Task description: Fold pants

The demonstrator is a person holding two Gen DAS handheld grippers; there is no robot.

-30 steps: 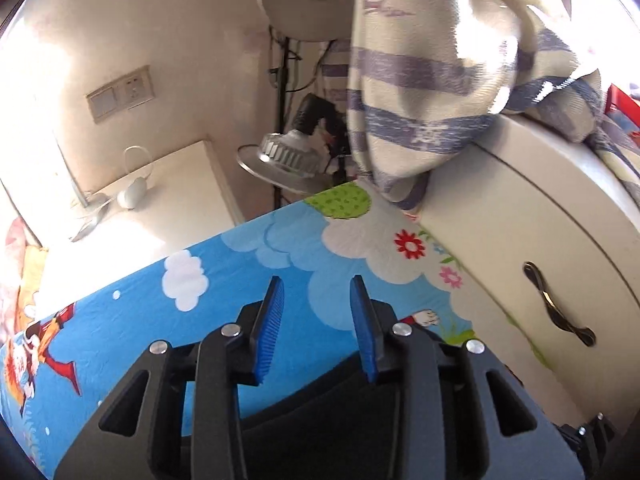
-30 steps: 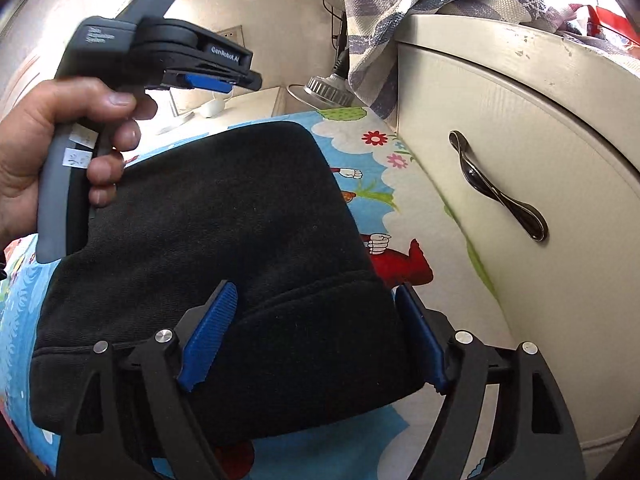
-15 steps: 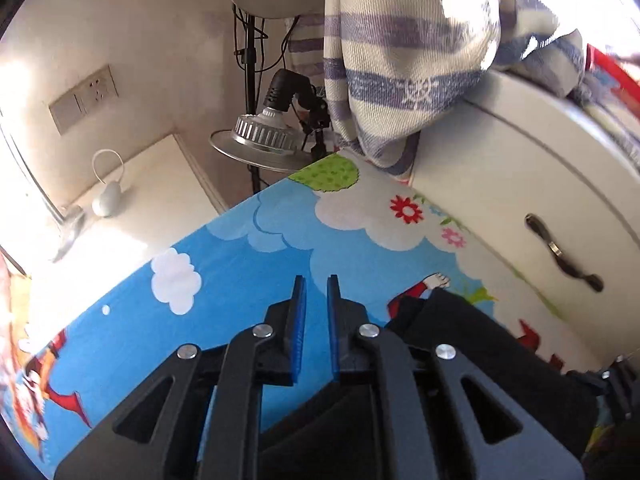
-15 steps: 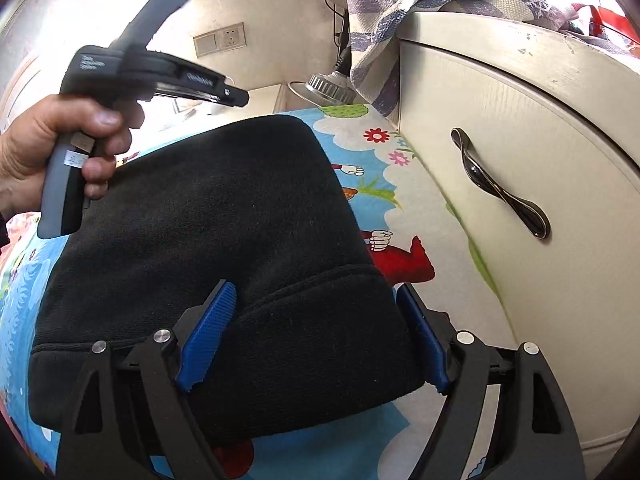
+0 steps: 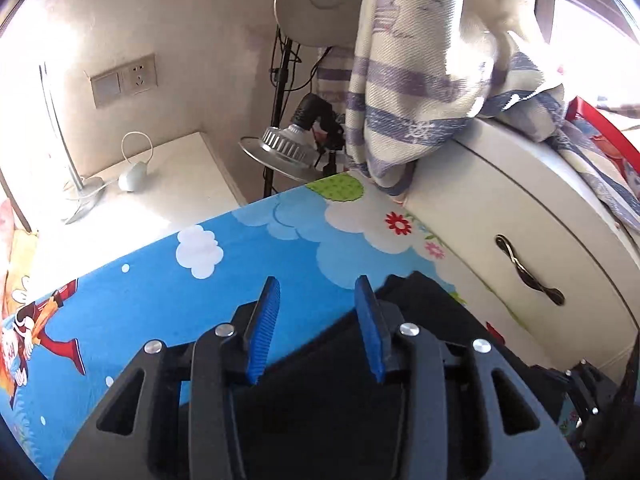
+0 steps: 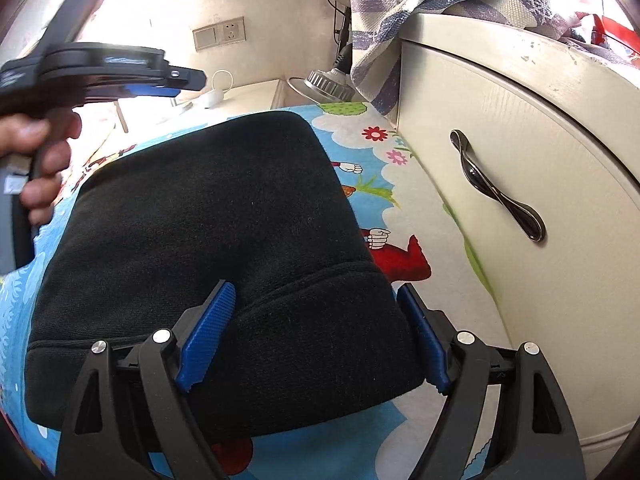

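Observation:
The black pants [image 6: 216,240] lie folded into a thick rectangle on a blue cartoon-print sheet [image 6: 360,432]. My right gripper [image 6: 316,332] is open, its blue pads either side of the near right corner of the fold, low over the cloth. In the left wrist view my left gripper [image 5: 316,320] is open and empty, held above the sheet [image 5: 160,292], with the pants [image 5: 424,320] showing dark below and to the right of it. The left gripper also shows in the right wrist view [image 6: 176,80], held in a hand above the far left of the pants.
A white cabinet [image 6: 520,152] with a metal handle [image 6: 496,192] stands close on the right, a striped blanket [image 5: 420,80] hanging over it. A white bedside table [image 5: 160,184], a lamp head [image 5: 280,148] and a wall socket [image 5: 124,80] are beyond the sheet.
My left gripper narrowed almost shut half a second ago and has opened again. It has lifted away from the pants. The right gripper has stayed open in place.

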